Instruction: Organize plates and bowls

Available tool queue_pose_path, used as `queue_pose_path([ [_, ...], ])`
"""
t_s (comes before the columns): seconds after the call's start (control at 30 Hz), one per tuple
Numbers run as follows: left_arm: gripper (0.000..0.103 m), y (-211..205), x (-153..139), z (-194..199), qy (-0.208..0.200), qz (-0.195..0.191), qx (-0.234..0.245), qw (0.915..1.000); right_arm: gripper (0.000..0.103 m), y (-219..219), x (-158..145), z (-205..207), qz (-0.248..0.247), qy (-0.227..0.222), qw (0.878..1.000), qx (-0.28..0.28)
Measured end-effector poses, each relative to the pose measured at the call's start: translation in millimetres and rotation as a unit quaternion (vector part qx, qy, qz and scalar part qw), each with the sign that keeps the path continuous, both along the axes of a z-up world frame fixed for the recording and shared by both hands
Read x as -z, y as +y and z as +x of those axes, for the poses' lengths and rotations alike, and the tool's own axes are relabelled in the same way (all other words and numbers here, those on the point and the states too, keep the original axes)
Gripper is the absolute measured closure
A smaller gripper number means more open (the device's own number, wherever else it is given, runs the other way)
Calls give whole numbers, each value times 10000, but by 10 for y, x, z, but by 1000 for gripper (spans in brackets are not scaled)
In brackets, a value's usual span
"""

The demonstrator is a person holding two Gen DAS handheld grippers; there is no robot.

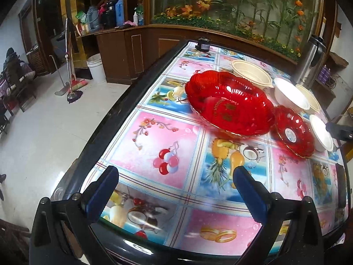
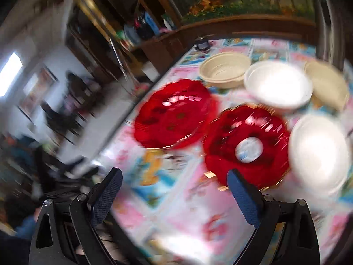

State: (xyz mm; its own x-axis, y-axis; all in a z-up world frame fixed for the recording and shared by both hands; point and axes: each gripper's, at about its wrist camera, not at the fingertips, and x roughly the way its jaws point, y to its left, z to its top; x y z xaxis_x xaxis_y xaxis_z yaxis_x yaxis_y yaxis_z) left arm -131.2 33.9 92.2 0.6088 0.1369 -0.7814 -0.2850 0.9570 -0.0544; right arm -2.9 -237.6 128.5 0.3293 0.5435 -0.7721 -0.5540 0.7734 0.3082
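Left gripper (image 1: 176, 190): jaws spread wide, nothing between the blue pads, held over the near end of the table (image 1: 154, 137); right gripper (image 2: 174, 187): jaws likewise wide apart and empty, view smeared by blur, right pad overlapping the near rim of the small red plate.

Table: glass-topped, dark-edged, patterned cloth of fruit and balloon panels in pink and blue.

Large red plate (image 1: 229, 108): scalloped, translucent, gold lettering at its centre, toward the middle of the table; small red plate (image 1: 292, 130): round white sticker at its centre, just beside the large one on the right, rims nearly meeting.

Cream bowl (image 1: 251, 74): behind the large red plate, upright; white bowl (image 1: 291, 97): right of it; second cream bowl (image 1: 308, 99): directly behind that white bowl, partly hidden by it; second white bowl (image 1: 321, 135): just beside the small red plate on its right.

Steel thermos jug (image 1: 311, 64): standing at the table's far right; small dark device (image 1: 201, 44): at the far edge.
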Motion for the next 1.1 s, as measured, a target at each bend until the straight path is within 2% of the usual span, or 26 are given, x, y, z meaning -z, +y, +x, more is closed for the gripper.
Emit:
queue_pose_path([
  [0.1,0,44,-62,31,-4,11,-14,10000,13,48,-65,180,-203,11,9994,-274],
  [0.17,0,68,-121,75,-7,-27,35,10000,13,88,-132,285,-272,0,9991,-329],
  [0.27,0,108,-202,183,-34,-187,109,9998,13,146,-324,435,-61,-69,9983,-568],
  [0.33,0,155,-265,277,-24,-287,118,9995,13,139,-442,592,248,-167,9969,-732],
  [0.5,0,312,-207,631,438,-1006,88,9939,13,207,-322,970,-283,185,9977,-583],
  [0.57,0,355,-164,767,486,-1352,109,9896,18,243,-249,1089,-351,287,9974,-567],
  [0.6,0,361,-145,836,493,-1432,102,9884,26,250,-216,1152,-313,403,9974,-510],
  [0.63,0,361,-130,905,520,-1458,123,9879,29,266,-174,1215,-252,566,9969,-479],
  [0.67,0,360,-108,996,586,-1438,129,9878,29,302,-132,1267,-183,718,9960,-506],
  [0.73,2,364,-66,1109,641,-1484,167,9867,29,388,-59,1327,-351,698,9956,-516],
  [0.77,11,366,-36,1176,672,-1515,230,9859,29,427,9,1380,-419,789,9949,-477],
  [0.8,26,378,8,1247,758,-1500,234,9855,32,452,63,1416,-375,938,9938,-470],
  [0.83,34,397,57,1309,850,-1517,222,9845,40,467,99,1440,-353,1000,9934,-448],
  [0.87,45,426,127,1389,936,-1614,203,9822,44,497,163,1488,-391,1065,9928,-395],
  [0.93,46,490,205,1490,987,-1722,177,9799,54,543,260,1548,-444,1145,9918,-346],
  [1.07,46,545,327,1646,1088,-1672,189,9797,54,586,411,1644,-571,1162,9914,-169],
  [1.1,49,551,368,1688,1112,-1698,214,9790,54,592,458,1666,-556,1204,9911,-144],
])
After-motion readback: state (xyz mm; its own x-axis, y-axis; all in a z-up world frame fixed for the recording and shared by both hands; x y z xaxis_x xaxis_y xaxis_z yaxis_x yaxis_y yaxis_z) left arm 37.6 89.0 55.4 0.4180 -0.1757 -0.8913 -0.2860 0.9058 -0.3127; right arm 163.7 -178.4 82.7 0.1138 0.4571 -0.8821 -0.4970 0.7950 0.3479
